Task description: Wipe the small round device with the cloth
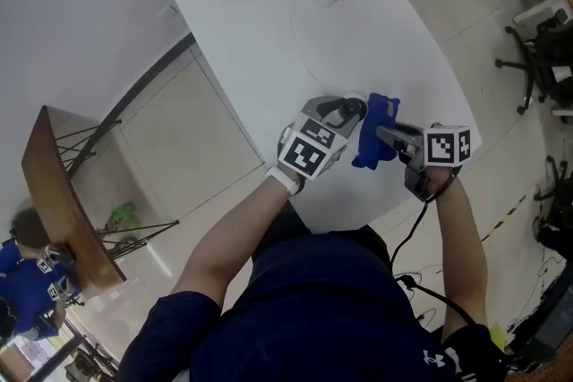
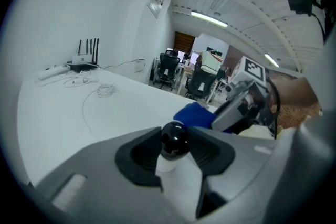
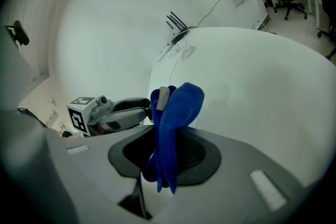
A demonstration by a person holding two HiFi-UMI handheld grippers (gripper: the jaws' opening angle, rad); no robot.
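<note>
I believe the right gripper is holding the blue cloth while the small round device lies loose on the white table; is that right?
Not quite. The small round device is not lying on the table; it is clamped between the jaws of the left gripper, as the left gripper view shows. The right gripper does hold the blue cloth.

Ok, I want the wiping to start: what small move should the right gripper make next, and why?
Probably ease the right gripper toward the left gripper until its blue fabric cloth meets the small round black-topped white device clamped there. In the left gripper view the cloth seems just beyond the device, not touching.
</note>
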